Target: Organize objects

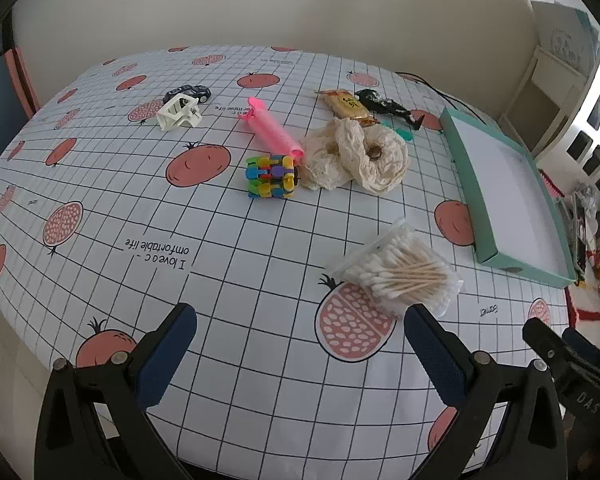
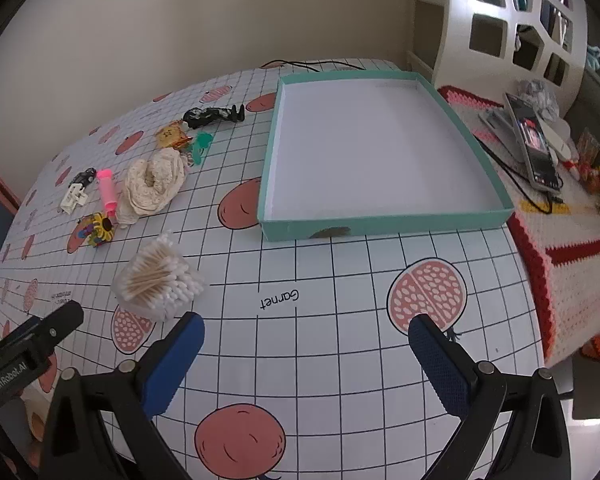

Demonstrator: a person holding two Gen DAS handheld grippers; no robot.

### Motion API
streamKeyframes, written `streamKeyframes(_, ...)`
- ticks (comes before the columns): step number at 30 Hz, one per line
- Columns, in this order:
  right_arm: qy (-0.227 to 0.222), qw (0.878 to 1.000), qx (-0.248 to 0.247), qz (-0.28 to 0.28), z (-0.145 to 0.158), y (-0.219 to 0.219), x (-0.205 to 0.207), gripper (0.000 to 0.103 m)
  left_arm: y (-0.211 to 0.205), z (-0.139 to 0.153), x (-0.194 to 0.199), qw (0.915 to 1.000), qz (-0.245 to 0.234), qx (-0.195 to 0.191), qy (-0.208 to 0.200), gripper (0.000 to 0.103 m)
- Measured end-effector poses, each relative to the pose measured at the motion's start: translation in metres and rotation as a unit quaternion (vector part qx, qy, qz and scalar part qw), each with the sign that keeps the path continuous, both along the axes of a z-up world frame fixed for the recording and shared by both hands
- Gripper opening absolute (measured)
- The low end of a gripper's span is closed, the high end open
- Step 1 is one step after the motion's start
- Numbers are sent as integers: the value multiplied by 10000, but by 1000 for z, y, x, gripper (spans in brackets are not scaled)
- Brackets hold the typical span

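With both the left gripper (image 1: 300, 328) and right gripper (image 2: 306, 336) spread wide and empty, the bag of cotton swabs (image 1: 396, 270) lay just beyond the left's right fingertip, best pinched across its middle before lifting toward the teal tray (image 2: 384, 224).

Tablecloth (image 2: 340, 320) — white, black grid, printed with pink pomegranates and the word "Garnet", which lies between and just beyond the right fingers. Wall (image 1: 280, 4) — plain cream, far ahead of both pairs of fingers. Shelf unit (image 2: 512, 20) — white, with angular cut-out openings, far ahead and to the right of the right fingers. Crochet cover (image 2: 560, 264) — white with red and pink bands, right of the right fingers, beside the tablecloth edge. Phone (image 2: 532, 140) lies on the cover, screen lit; a black cable (image 2: 516, 176) runs alongside it. Small items at the cover's far edge are too blurred to identify.
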State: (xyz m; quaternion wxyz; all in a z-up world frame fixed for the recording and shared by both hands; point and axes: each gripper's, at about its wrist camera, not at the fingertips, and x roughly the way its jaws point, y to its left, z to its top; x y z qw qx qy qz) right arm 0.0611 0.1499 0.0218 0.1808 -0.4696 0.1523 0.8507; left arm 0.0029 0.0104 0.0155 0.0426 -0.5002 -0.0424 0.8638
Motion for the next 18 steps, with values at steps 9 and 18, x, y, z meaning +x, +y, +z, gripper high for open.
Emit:
streamKeyframes(9, 5, 10000, 22, 36, -1, -3, -3, 103, 0, 2, -1, 10000, -23, 83, 47, 103)
streamKeyframes(18, 24, 9998, -73, 170, 2, -4, -9, 103, -9, 7, -15, 9996, 175, 197, 100, 103)
